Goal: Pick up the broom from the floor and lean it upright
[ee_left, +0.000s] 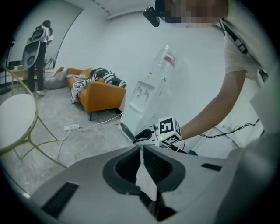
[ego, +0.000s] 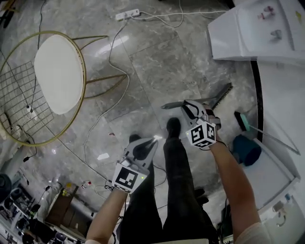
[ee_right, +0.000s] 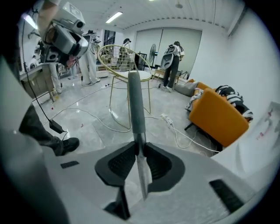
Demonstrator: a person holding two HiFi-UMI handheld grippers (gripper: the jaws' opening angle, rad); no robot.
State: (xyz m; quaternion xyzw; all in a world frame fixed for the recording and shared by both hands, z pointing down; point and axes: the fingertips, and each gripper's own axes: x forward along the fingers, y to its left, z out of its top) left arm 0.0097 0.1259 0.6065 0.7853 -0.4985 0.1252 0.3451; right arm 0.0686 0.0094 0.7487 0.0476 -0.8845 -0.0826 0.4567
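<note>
Two hand-held grippers work above a glossy grey marbled stone floor (ego: 157, 62). The right gripper (ego: 190, 109) has its fingers clenched on the smooth round shaft of the grey-handled broom (ee_right: 134, 105), gripping between the shaft's free end and the dark bristle head (ego: 222, 95); the broom hangs from this grip just ahead of the person's shoes; whether the bristles touch the floor cannot be told. The left gripper (ego: 153, 139) is closed on nothing; its ribbed dark fingers (ee_left: 131, 164) meet at the tips.

Step in hand, as judged: raising the broom toward vertical. It should go best with the bristle head set down as a pivot and the free end swung upward; the idle left gripper could steady the shaft higher up; a smooth shaft may twist in ribbed pads, and bristles may skate on polished stone, so the lean wants a firm surface such as the white boxy water dispenser (ego: 257, 28).

Nearby stand a round white-seated chair with a thin gold wire frame (ego: 59, 71) and a white power strip (ego: 127, 15) trailing pale cables.
</note>
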